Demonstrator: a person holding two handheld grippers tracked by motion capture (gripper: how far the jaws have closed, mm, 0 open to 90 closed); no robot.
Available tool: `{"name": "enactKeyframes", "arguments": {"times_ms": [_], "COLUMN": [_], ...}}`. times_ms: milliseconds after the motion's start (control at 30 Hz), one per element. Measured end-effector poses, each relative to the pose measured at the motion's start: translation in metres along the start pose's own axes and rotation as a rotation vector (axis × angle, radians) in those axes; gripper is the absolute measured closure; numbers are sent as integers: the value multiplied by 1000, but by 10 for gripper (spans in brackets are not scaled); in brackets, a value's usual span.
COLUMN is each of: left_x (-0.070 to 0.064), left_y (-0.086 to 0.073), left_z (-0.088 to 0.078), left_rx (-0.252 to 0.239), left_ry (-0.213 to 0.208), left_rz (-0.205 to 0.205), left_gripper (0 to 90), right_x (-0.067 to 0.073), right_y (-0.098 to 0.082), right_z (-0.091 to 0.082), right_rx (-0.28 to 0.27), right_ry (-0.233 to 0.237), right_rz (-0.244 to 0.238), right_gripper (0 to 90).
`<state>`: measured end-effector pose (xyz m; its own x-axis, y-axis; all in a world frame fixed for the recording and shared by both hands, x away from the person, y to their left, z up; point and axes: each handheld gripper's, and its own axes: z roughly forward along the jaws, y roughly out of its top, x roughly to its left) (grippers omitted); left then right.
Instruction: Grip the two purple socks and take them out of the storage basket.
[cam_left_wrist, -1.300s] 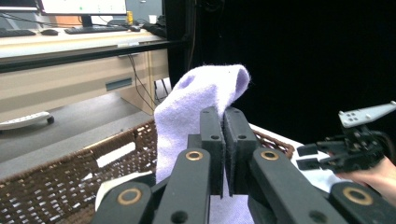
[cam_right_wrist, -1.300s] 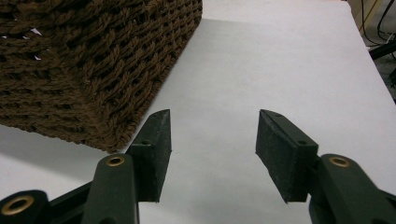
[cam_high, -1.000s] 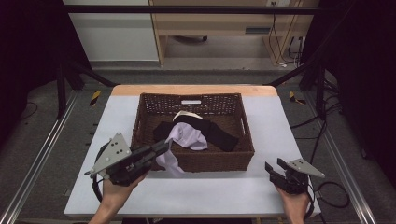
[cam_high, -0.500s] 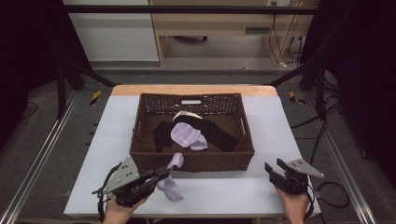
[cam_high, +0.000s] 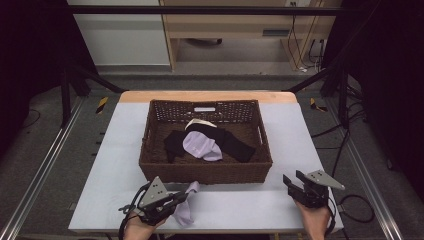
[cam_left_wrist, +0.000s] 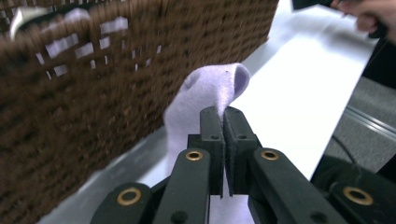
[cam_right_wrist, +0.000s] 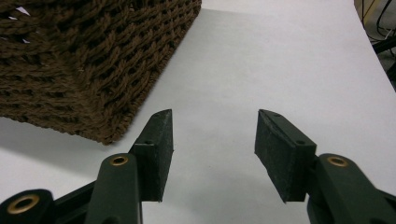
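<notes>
A lilac sock (cam_high: 184, 212) hangs from my left gripper (cam_high: 184, 198) down onto the white table (cam_high: 240, 207), just in front of the brown wicker basket (cam_high: 205, 172). In the left gripper view the jaws of the left gripper (cam_left_wrist: 223, 112) are pressed together on the sock (cam_left_wrist: 205, 93), with the basket wall (cam_left_wrist: 93, 70) close beside it. My right gripper (cam_high: 292, 181) rests low at the table's front right corner. Its jaws (cam_right_wrist: 212, 140) stand apart over bare table with nothing between them, and the basket corner (cam_right_wrist: 93, 56) is to their left.
Inside the basket lie a second lilac sock (cam_high: 200, 145), black socks (cam_high: 237, 144) and a cream piece (cam_high: 197, 122). White table surface stretches between the two hands and on both sides of the basket. Dark floor and metal rails surround the table.
My left gripper has come down from the basket's front rim to the table's near edge, carrying the lilac sock out and down. The right hand has stayed put.
</notes>
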<state>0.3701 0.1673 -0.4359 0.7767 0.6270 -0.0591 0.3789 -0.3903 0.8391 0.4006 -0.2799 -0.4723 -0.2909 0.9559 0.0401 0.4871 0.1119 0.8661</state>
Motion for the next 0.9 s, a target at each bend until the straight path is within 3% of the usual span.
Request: {"name": "enactKeyframes", "arguments": {"times_ms": [200, 300, 367, 433, 533, 733, 900], "left_x": [0, 1, 1, 2, 3, 4, 8], "left_y": [-6, -8, -7, -5, -2, 8, 29], "left_z": [11, 14, 12, 7, 1, -12, -27], "left_rx": [33, 34, 21, -3, -22, -60, -120], "left_ry": [0, 1, 13, 22, 36, 32, 64], "left_rz": [-2, -9, -11, -24, -33, -53, -48], "left_gripper": [862, 783, 756, 647, 594, 551, 520], "right_x": [0, 0, -1, -1, -2, -2, -2], "right_y": [0, 0, 0, 0, 0, 0, 0], "right_z": [1, 2, 1, 0, 0, 0, 1], "right_rx": [8, 8, 7, 5, 6, 4, 3], "right_ry": [-2, -5, -6, -6, -9, -13, -20], "right_rz": [5, -1, -2, 5, 7, 0, 1], "right_gripper": [473, 471, 471, 469, 470, 471, 472]}}
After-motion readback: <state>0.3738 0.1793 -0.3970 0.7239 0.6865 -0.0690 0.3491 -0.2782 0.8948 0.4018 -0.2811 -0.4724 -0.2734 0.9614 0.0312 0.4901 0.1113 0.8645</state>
